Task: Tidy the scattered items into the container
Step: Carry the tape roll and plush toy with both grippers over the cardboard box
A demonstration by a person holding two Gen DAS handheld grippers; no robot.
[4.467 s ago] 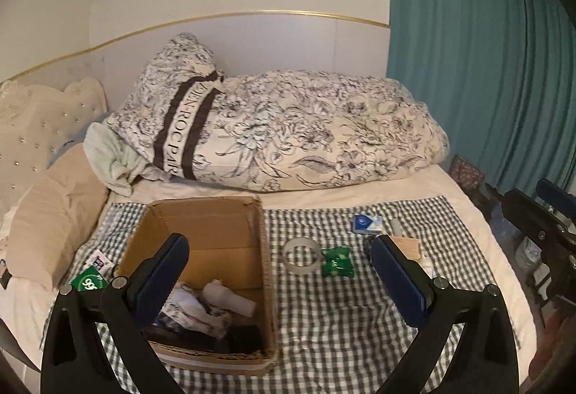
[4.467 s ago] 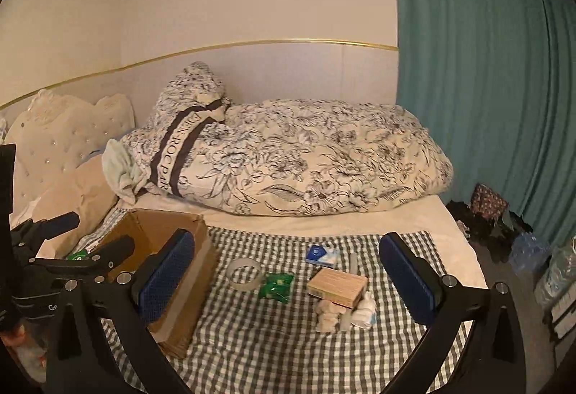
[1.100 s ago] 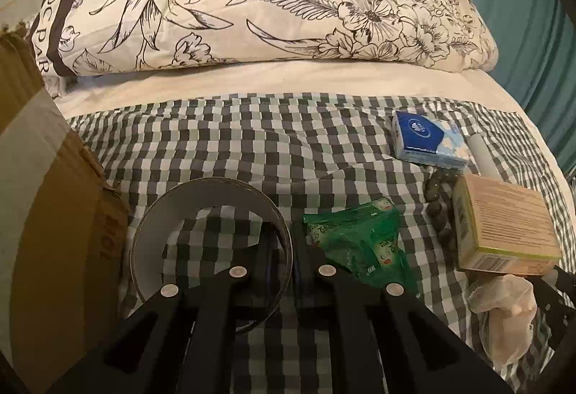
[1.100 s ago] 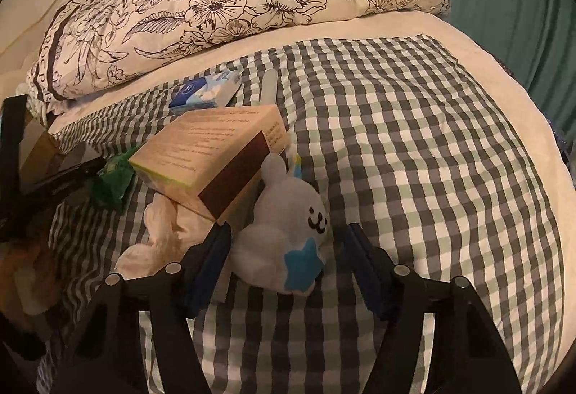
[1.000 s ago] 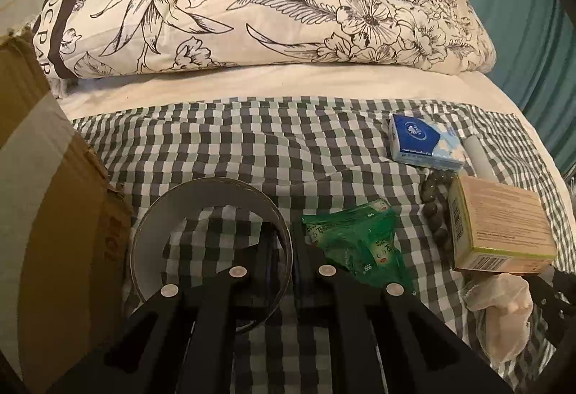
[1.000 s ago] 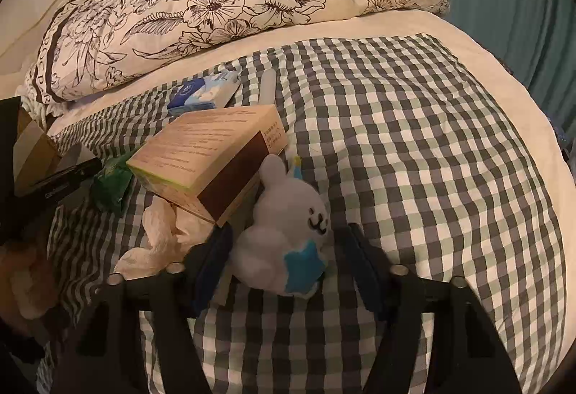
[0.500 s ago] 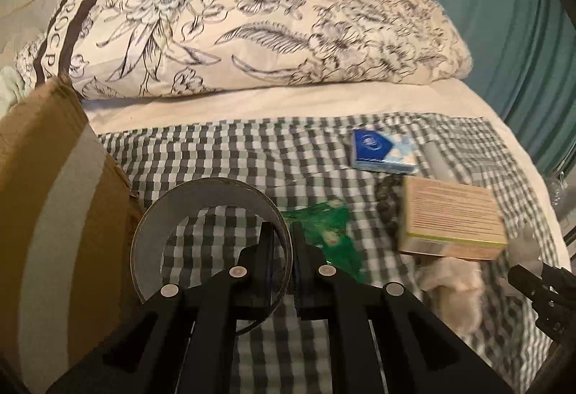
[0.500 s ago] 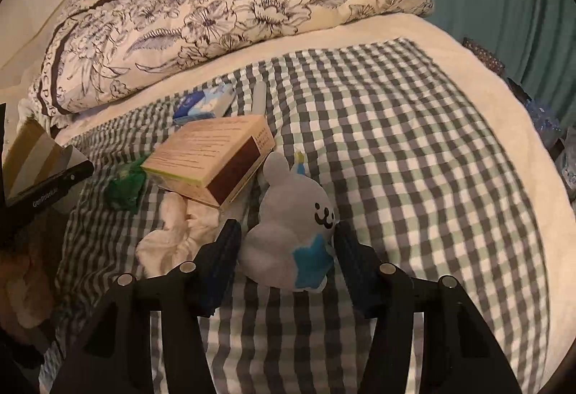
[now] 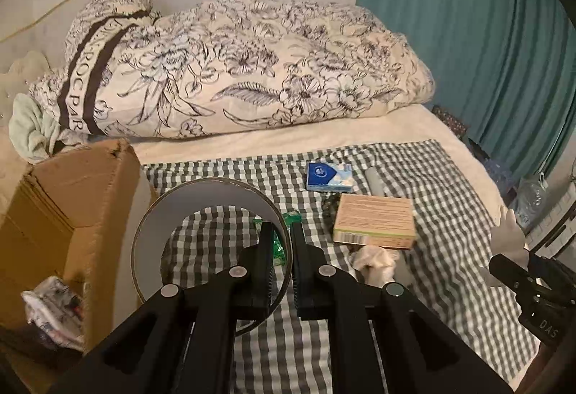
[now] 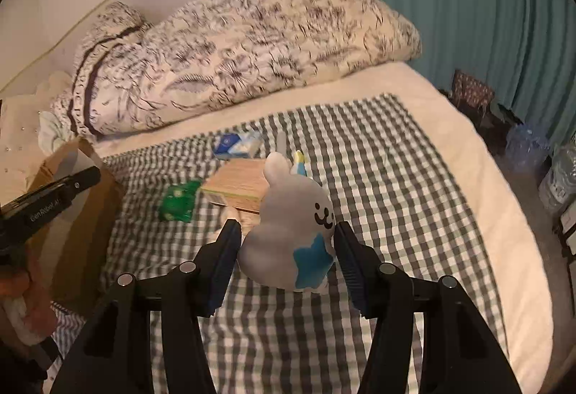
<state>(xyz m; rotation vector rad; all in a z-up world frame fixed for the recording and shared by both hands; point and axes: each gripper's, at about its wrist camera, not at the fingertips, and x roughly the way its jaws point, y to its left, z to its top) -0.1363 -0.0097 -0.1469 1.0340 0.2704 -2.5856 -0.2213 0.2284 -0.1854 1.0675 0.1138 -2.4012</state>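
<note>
The left claw (image 9: pixel 280 242) is pinched tight on the near right wall of a tape roll (image 9: pixel 210 214), one finger inside the ring and one outside, so the roll hangs to the claw's left and slightly ahead, lifted off the checked cloth (image 9: pixel 432 178) on the bed. Further left of that claw stands the cardboard box (image 9: pixel 82 199), its open top showing crumpled wrapping in the near corner. Just ahead of the left claw, partly hidden behind its fingers, lies a green packet (image 9: pixel 277 242). Ahead and to its right sits a flat tan carton (image 9: pixel 374 219), with a blue tissue pack (image 9: pixel 329 176) beyond that and a pale crumpled cloth (image 9: pixel 374 259) touching the carton's near edge.

The right claw (image 10: pixel 286 253) is clamped on a grey plush rabbit (image 10: pixel 288 221), the blue pads pressing both flanks, the toy's face turned right and its blue star patch low between the fingers. The rabbit appears raised above the cloth. Ahead and left of this claw lie the carton, the green packet and the tissue pack; the box is far to its left. A floral duvet (image 10: pixel 252 44) is heaped at the far side of the bed.
</note>
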